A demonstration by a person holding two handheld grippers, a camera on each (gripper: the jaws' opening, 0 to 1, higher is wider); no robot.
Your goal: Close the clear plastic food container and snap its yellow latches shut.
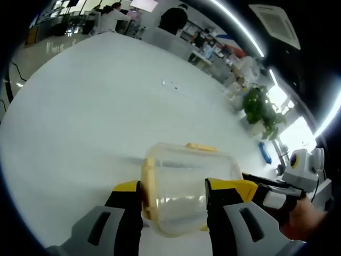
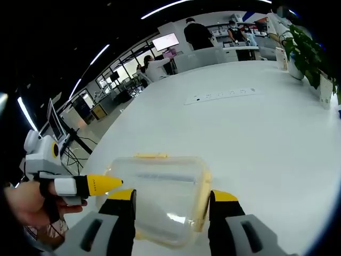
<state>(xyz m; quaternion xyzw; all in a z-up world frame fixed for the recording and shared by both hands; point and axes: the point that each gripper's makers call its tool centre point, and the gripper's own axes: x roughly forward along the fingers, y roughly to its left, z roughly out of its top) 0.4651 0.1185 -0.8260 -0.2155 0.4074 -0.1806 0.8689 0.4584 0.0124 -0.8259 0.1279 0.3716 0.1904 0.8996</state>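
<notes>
Yellow-tipped jaws of the left gripper (image 1: 173, 198) stand apart around the clear plastic food container with yellow latches (image 1: 186, 184), which lies between them on the white round surface (image 1: 96, 106), lid seemingly down; whether they press it I cannot tell. Its long axis runs across the jaws. From the right, the right gripper (image 1: 266, 186) reaches its side.

Right gripper view: the right gripper (image 2: 173, 201) likewise straddles the container (image 2: 160, 194), a yellow side latch (image 2: 203, 200) just inside its right-hand jaw; the left gripper (image 2: 90, 185) touches its near-left corner.
</notes>
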